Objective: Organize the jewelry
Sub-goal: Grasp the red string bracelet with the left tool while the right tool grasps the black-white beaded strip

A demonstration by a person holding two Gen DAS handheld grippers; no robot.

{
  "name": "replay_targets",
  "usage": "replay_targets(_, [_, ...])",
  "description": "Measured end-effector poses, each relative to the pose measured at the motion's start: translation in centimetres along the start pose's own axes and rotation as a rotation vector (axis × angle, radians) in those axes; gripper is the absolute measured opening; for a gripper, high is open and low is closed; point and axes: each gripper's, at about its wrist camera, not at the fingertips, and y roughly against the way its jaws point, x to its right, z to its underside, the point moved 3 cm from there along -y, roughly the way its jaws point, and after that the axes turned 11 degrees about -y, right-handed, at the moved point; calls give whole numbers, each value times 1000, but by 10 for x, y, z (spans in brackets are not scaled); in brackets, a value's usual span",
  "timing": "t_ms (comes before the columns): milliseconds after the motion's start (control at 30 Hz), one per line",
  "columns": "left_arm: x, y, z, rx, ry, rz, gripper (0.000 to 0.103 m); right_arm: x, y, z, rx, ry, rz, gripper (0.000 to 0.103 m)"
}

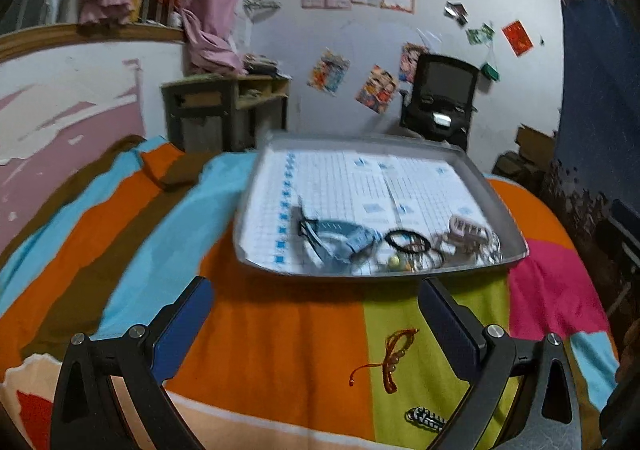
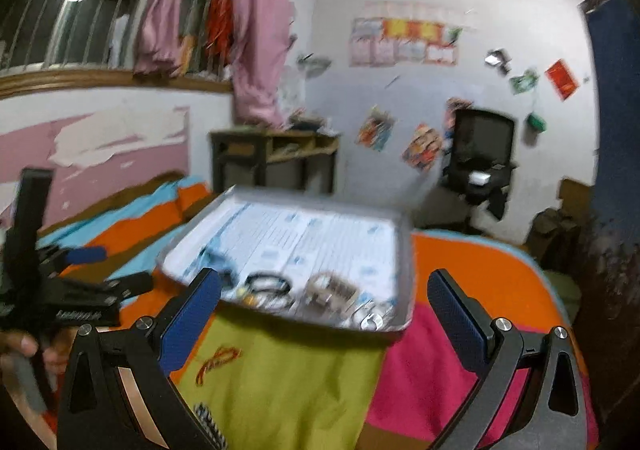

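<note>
Both claws, left claw (image 1: 316, 290) and right claw (image 2: 324, 282), spread wide and empty above bed (image 1: 280, 350); red cord bracelet (image 1: 394, 354) near bed's front edge, before jewelry tray (image 1: 504, 210).

A tray (image 1: 500, 206) lies on the bed (image 1: 280, 330) at mid-frame in both views, with a watch (image 1: 336, 238), a hair tie (image 1: 406, 241) and a hair clip (image 1: 468, 232) along its near edge. Below it, on the cover, a bracelet (image 1: 394, 356) lies above a barrette (image 1: 426, 419). A desk (image 1: 228, 106) and a chair (image 1: 444, 94) stand behind, against the wall.
</note>
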Motion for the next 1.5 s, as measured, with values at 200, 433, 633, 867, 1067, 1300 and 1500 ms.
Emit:
replay_targets(200, [9, -39, 25, -75, -22, 120, 103, 1, -39, 47, -213, 24, -85, 101])
replay_targets(433, [21, -61, 43, -123, -68, 233, 83, -17, -68, 96, -412, 33, -198, 94])
replay_targets(633, [32, -76, 51, -160, -99, 337, 57, -45, -77, 130, -521, 87, -295, 63])
replay_targets(867, [45, -90, 53, -215, -152, 413, 41, -65, -79, 157, -601, 155, -316, 41])
replay_targets(1067, [54, -94, 59, -256, -201, 444, 31, -64, -82, 163, -625, 163, -299, 24])
replay_targets(1300, [64, -100, 67, -303, -256, 433, 11, -56, -84, 162, -648, 145, -281, 13])
replay_targets(1500, [60, -99, 68, -314, -209, 438, 10, -42, -85, 155, -635, 101, -256, 13])
